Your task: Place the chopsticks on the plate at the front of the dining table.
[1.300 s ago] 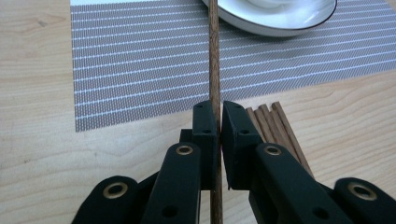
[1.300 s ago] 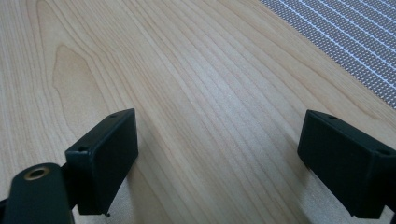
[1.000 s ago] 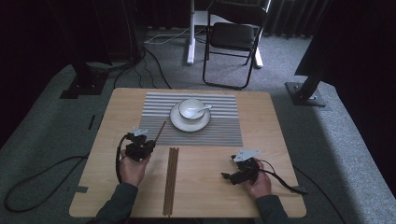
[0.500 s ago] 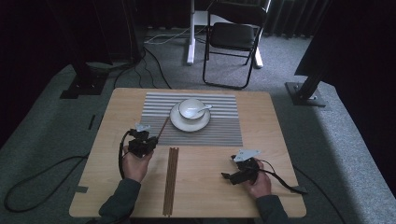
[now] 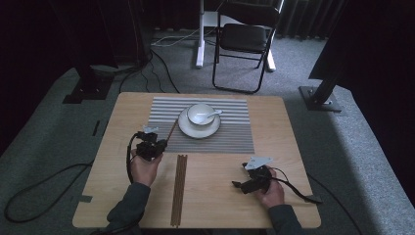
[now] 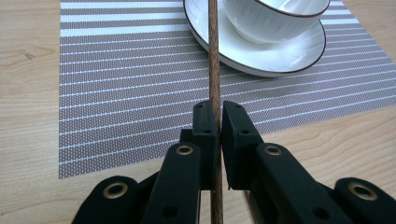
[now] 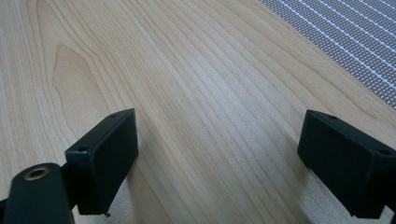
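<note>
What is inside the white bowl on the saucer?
A white spoon lies in the bowl, its handle over the right rim. The bowl's inside otherwise looks empty from the high view; under the spoon is hidden.

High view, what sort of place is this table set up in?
Probably a recording studio or lab corner, not a dining room: the wooden table stands on grey carpet amid dark curtains, with black stand bases, loose floor cables and a folding chair behind it.

a thin brown wooden chopstick (image 6: 214,70), lifted aslant, its far end over the white plate's (image 6: 261,60) rim.
</note>
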